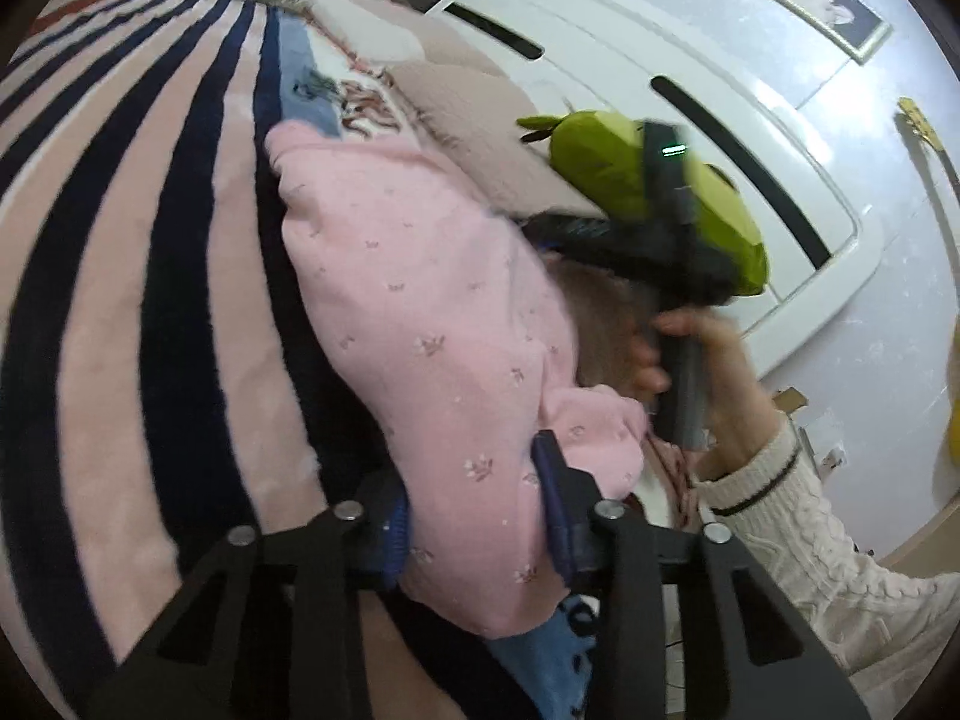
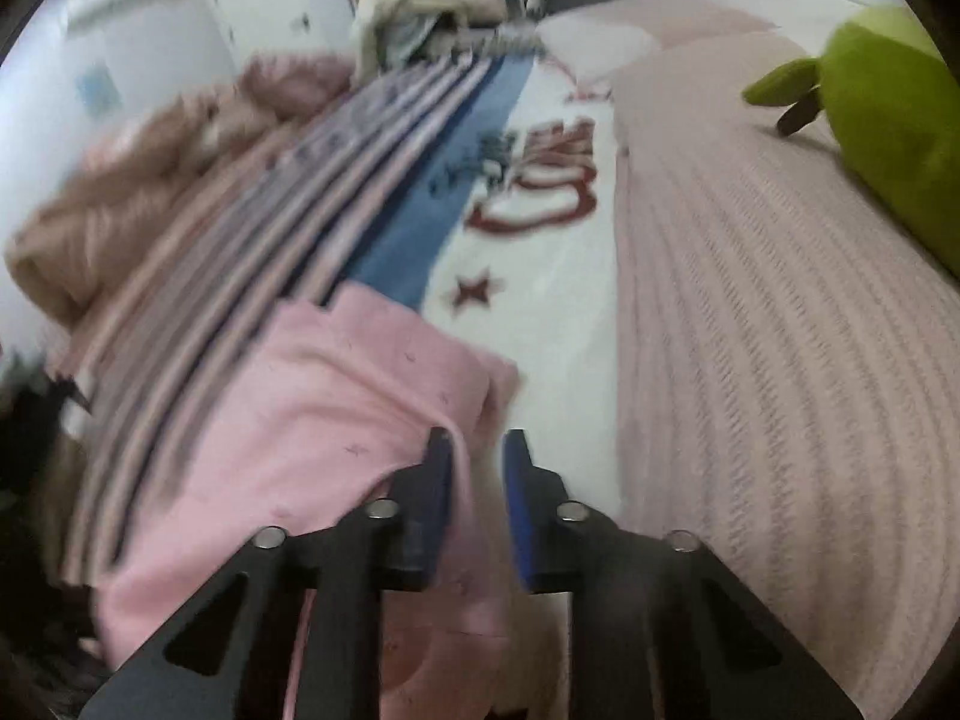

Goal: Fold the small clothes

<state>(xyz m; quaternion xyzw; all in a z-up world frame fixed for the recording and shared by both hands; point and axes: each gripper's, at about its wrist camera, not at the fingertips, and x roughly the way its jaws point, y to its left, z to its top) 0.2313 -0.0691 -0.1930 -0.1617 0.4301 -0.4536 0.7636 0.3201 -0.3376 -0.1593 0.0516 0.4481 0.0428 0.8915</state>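
A small pink garment with a tiny flower print (image 1: 432,324) lies on a striped blanket (image 1: 120,240) on the bed. My left gripper (image 1: 474,498) has its blue fingers around a thick fold of the pink garment, which fills the gap between them. In the right wrist view the same garment (image 2: 312,420) lies ahead and to the left. My right gripper (image 2: 477,450) is just above its right edge, fingers slightly apart with nothing between them. The right gripper and the hand holding it also show in the left wrist view (image 1: 678,276).
A green plush toy (image 2: 882,114) lies on a pale pink knitted cover (image 2: 780,360) at the right. A white headboard (image 1: 660,60) stands behind. A brown bundled blanket (image 2: 120,204) sits at the left, with piled items at the far end.
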